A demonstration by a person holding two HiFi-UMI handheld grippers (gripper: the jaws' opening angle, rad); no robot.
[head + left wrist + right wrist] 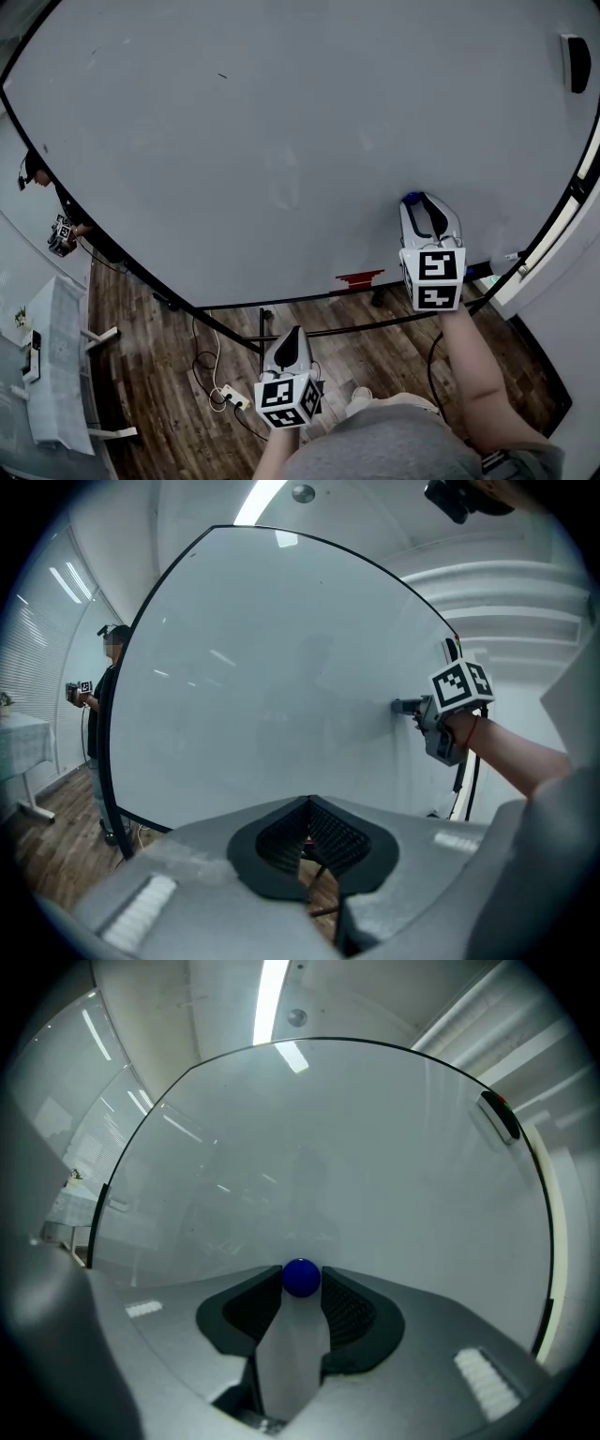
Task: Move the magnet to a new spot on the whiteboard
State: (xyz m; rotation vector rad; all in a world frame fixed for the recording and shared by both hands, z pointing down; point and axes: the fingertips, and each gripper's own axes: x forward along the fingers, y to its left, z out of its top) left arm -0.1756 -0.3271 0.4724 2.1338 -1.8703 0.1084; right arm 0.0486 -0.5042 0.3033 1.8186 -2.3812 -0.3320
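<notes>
A small blue magnet (300, 1278) sits on the large whiteboard (356, 1166), right at the tips of my right gripper (301, 1288). The jaws stand apart on either side of it and do not clamp it. In the head view the magnet (411, 199) shows as a blue spot at the nose of the right gripper (422, 204), low on the right part of the whiteboard (281, 141). My left gripper (291, 343) hangs back from the board above the floor, its jaws closed together and empty. The left gripper view shows its pads (323, 832) meeting, and the right gripper (405, 706) against the board.
A black eraser (575, 63) clings to the board's top right corner. A red block (359, 278) sits at the board's lower edge. Another person (37, 173) stands at the far left. A cloth-covered table (56, 366) and a power strip (234, 397) with cables lie below.
</notes>
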